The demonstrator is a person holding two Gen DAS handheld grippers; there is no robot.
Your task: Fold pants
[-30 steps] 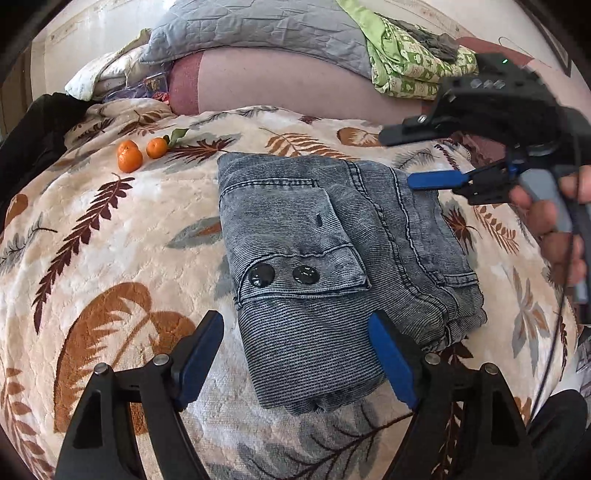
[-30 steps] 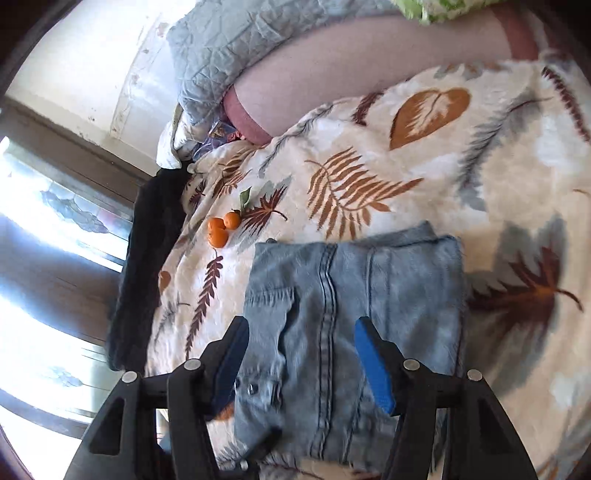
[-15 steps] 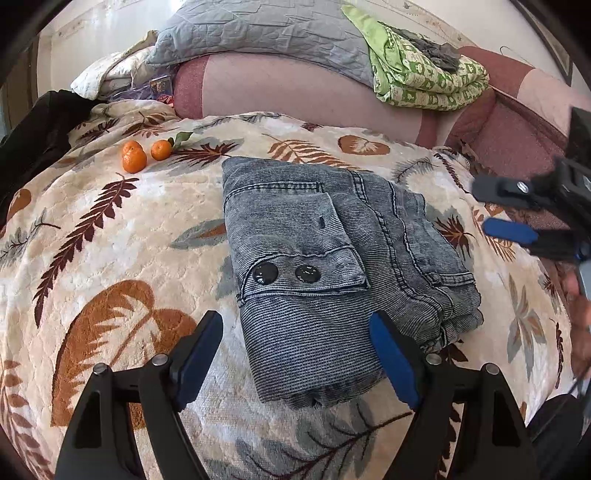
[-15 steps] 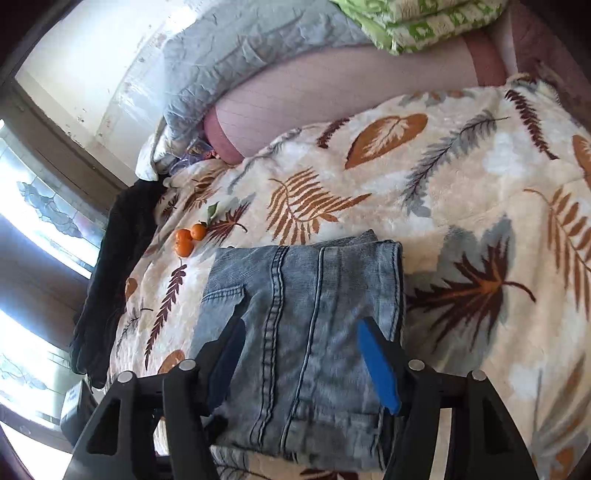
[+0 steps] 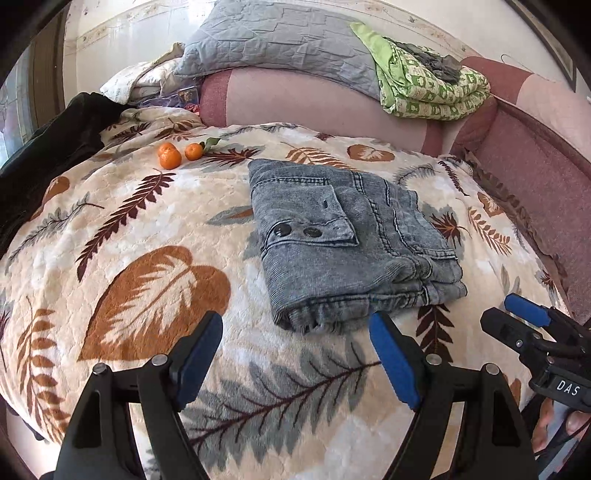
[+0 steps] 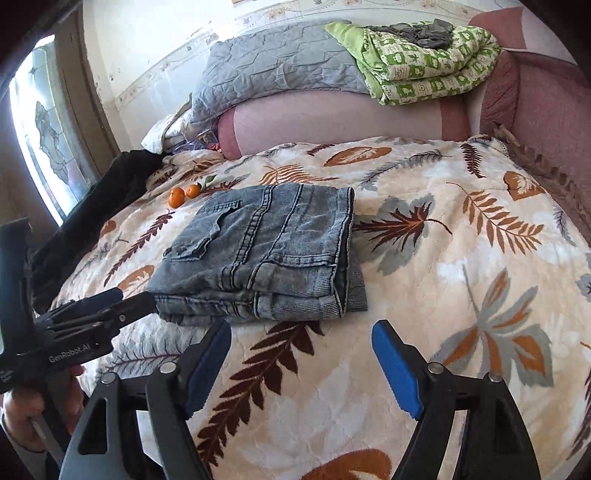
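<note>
Right wrist view — "GenRobot.AI" on left hand-held gripper (image 6: pixel 122 295), spread; right hand-held gripper (image 6: pixel 299 363) opening, empty.

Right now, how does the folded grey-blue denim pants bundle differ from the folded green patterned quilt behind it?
The folded grey-blue denim pants bundle lies flat on the leaf-print blanket; the folded green patterned quilt sits higher, on the pink sofa back. The pants are plain stitched denim; the quilt is checked green and white, with a grey cloth on top. Both are folded.

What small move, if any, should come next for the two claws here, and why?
Probably just draw both away. The pants lie in a compact folded stack on the blanket; the left claw is open and empty, the right claw is opening with nothing between its pads.
</note>
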